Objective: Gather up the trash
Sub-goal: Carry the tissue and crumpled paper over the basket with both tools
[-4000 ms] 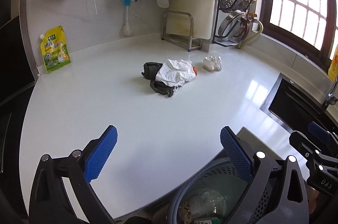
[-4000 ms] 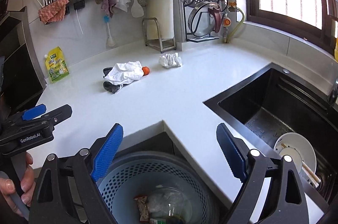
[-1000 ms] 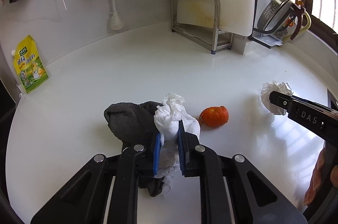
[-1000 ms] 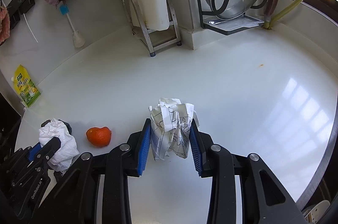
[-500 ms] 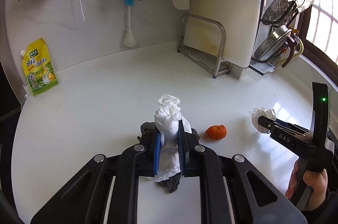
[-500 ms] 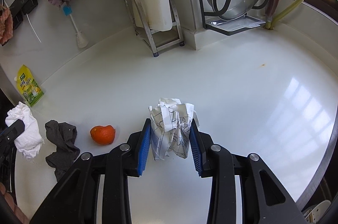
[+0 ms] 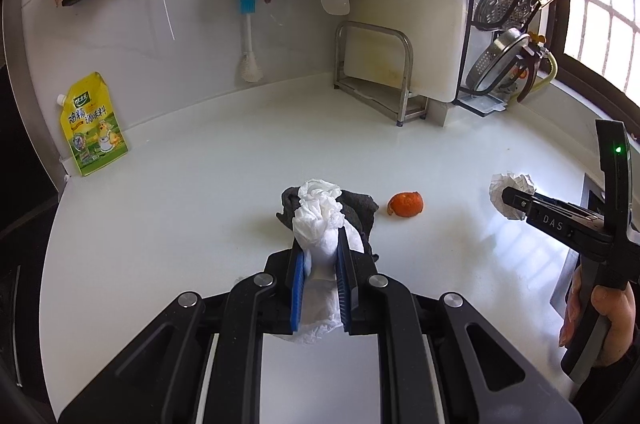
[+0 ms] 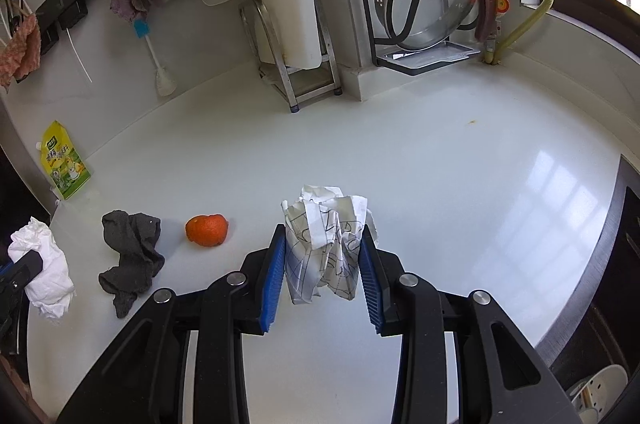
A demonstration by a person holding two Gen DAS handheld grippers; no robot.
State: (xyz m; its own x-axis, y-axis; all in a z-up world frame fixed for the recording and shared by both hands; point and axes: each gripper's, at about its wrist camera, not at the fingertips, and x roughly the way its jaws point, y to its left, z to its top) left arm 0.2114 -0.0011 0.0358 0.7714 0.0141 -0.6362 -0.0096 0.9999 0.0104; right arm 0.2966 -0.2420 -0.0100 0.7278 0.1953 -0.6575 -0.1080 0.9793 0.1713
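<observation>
My left gripper (image 7: 320, 256) is shut on a crumpled white tissue (image 7: 318, 220) and holds it above the white counter (image 7: 200, 183). The tissue also shows at the left edge of the right wrist view (image 8: 40, 264). My right gripper (image 8: 323, 264) is shut on a crumpled printed paper (image 8: 324, 244), lifted off the counter; this paper shows in the left wrist view (image 7: 510, 189). A dark grey rag (image 8: 130, 248) and an orange peel (image 8: 206, 230) lie on the counter between the grippers.
A yellow seasoning pouch (image 7: 94, 127) leans on the back wall. A metal rack with a cutting board (image 7: 376, 71) and a pot-lid rack (image 8: 428, 3) stand at the back. A black sink (image 8: 612, 284) lies to the right.
Both grippers have pulled back and up with their trash. The white tissue has come clear of the grey rag, which stays on the counter.
</observation>
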